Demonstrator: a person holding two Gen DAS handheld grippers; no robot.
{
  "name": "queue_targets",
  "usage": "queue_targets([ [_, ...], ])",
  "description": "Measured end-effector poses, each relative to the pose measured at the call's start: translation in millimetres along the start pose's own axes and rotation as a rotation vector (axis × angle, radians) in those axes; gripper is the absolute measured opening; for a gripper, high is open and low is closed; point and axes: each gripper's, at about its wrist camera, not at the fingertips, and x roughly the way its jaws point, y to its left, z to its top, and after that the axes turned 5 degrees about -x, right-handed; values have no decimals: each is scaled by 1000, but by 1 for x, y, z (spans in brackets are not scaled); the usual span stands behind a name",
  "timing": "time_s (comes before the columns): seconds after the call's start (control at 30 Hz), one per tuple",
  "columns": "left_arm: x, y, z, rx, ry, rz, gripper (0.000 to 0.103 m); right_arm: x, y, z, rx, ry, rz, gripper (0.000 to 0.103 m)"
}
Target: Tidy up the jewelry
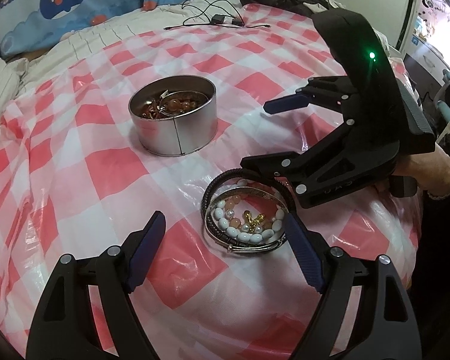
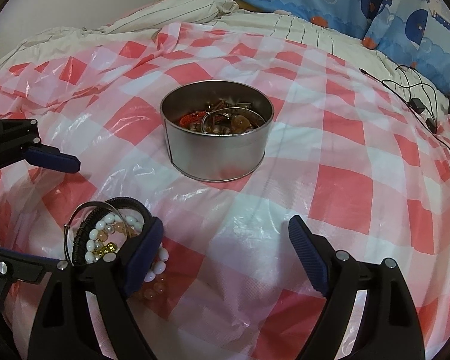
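A pile of bracelets point(image 1: 246, 225) lies on the checked cloth: white beads, pink beads, a black band, silver bangles and gold bits. My left gripper point(image 1: 225, 220) stands open around it, the pile close to the right finger. The right gripper point(image 1: 262, 135) comes in from the right, open, its lower finger over the pile's far edge. In the right wrist view the right gripper point(image 2: 225, 223) holds only cloth between its fingers, and its left finger covers part of the pile point(image 2: 105, 237). The left gripper point(image 2: 60, 216) shows at the left edge. A round metal tin point(image 1: 174, 120) point(image 2: 216, 150) with jewelry stands beyond.
The pink-and-white checked plastic cloth point(image 1: 75, 195) covers a soft bed. Whale-print pillows point(image 1: 63, 3) lie at the back. Black cables with small plugs point(image 1: 216, 19) point(image 2: 417, 105) sit on the far bedding. A hand point(image 1: 429, 171) grips the right tool.
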Motion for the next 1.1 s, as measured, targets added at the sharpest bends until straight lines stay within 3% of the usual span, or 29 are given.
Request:
queue_targets([
  [1.1, 4, 0, -3, 3, 28, 2, 78, -5, 10, 1, -85, -9, -106, 86],
])
